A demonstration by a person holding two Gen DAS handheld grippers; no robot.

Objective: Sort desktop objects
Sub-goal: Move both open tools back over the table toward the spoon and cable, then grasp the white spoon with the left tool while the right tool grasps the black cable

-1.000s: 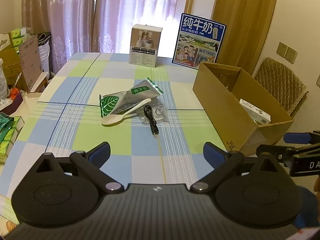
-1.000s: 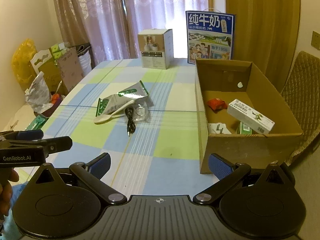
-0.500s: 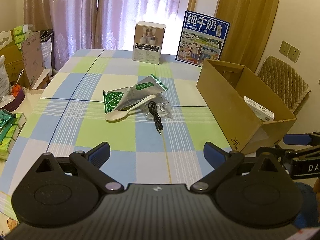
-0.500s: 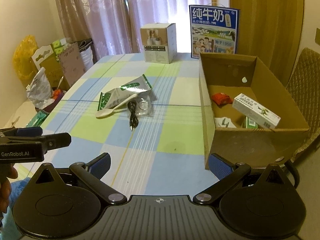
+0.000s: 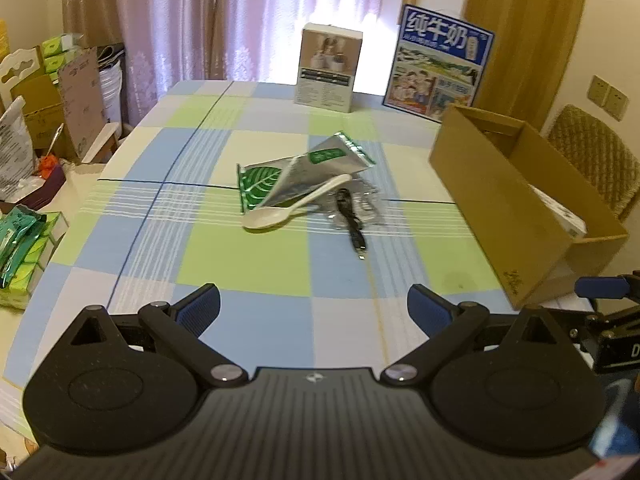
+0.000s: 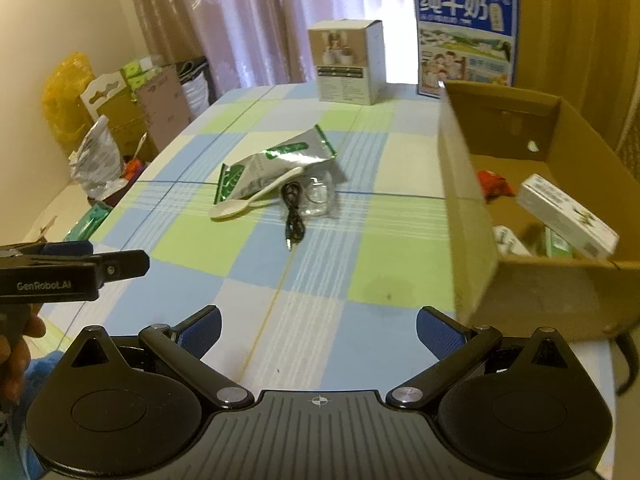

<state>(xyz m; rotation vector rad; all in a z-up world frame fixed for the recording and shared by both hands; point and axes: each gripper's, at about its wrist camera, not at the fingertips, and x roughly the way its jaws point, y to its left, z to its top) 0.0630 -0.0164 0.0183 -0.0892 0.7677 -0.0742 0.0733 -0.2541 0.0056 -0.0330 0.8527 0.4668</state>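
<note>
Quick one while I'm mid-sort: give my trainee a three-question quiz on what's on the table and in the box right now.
1. True or false: the white spoon lies inside the cardboard box.
2. Which item lies right beside the black cable? A) clear plastic bag B) milk poster C) red packet
3. Fill in: both the left gripper and the right gripper are ____ and hold nothing.

Key: 1 false, it lies on the tablecloth, its handle resting on the silver-green pouch. 2 A. 3 open.
</note>
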